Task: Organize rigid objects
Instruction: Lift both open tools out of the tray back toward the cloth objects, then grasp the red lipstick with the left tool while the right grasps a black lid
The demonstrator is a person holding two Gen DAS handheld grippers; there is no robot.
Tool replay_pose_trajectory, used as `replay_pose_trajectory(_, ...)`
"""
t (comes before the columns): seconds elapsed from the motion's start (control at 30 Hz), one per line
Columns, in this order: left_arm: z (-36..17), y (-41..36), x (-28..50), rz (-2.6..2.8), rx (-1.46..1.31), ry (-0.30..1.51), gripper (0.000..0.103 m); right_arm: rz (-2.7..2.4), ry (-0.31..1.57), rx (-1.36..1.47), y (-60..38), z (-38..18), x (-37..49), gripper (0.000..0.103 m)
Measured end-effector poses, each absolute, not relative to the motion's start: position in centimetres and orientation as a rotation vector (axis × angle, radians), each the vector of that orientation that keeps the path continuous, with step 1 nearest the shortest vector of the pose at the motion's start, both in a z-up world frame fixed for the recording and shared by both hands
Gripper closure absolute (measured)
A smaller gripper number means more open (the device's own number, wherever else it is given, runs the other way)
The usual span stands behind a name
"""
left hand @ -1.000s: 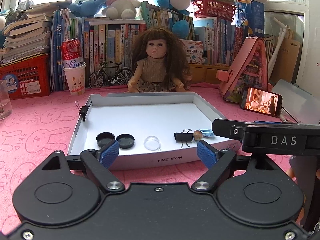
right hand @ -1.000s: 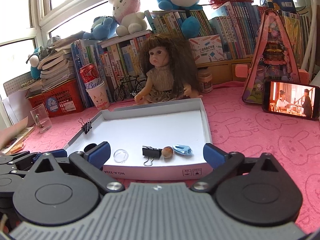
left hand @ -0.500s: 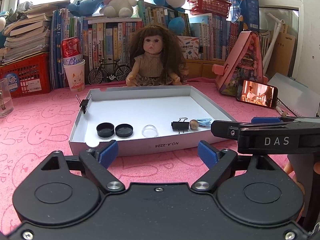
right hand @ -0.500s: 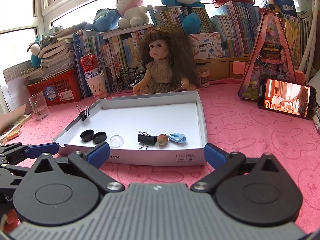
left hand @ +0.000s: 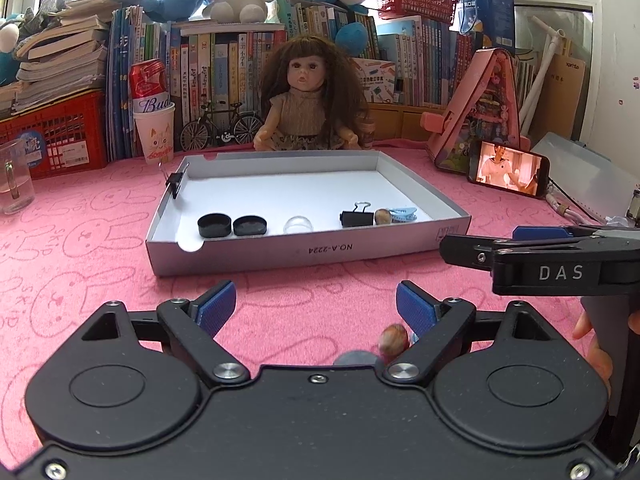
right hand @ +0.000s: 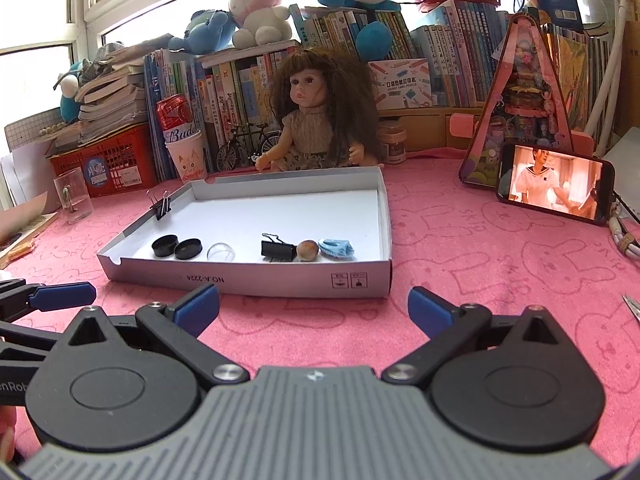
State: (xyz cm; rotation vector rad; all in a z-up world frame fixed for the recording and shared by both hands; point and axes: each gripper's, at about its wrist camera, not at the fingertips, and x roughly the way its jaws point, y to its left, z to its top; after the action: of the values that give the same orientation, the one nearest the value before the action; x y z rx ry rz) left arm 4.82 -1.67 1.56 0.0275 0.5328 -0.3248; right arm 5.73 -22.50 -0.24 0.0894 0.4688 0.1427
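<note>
A shallow white box tray [left hand: 308, 248] [right hand: 248, 278] lies on the pink cloth. In a row along its near wall lie two black caps [left hand: 232, 225] [right hand: 176, 246], a clear dome [left hand: 298, 224] [right hand: 221, 251], a black binder clip [left hand: 356, 216] [right hand: 278, 248], a brown bead [left hand: 383, 216] [right hand: 307, 249] and a light blue clip [left hand: 403, 213] [right hand: 337, 247]. Another binder clip [left hand: 175, 180] [right hand: 161, 205] grips the left wall. My left gripper [left hand: 316, 310] is open and empty, short of the tray. My right gripper [right hand: 314, 308] is open and empty, also short of it. A brown bead [left hand: 393, 339] and a grey disc [left hand: 356, 358] lie on the cloth by the left gripper's right finger.
A doll [left hand: 310, 100] sits behind the tray before shelves of books. A beer can in a paper cup [left hand: 154, 120], a glass mug [left hand: 14, 178], a red crate [left hand: 52, 132], a pink triangular case [left hand: 482, 112] and a phone [left hand: 508, 168] playing video stand around.
Both grippers have drawn back from the tray, which now looks smaller and farther. A brown bead and a grey disc have come into sight under the left gripper.
</note>
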Motion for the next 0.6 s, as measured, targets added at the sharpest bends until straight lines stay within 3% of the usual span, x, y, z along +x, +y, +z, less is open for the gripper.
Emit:
replay_pose_trajectory(0.37, 0.7, -0.5, 0.3, -0.329, 0.072, 0.483, 0.017, 0.234, 0.371, -0.021, -21.9, -1.5, 0.6, 0.0)
replay_pose_trajectory(0.6, 0.4, 1.1, -1.4, -0.309, 0.06, 0.489, 0.031, 0.29, 0.354, -0.132, -20.1, -2.2, -1.0, 0.001)
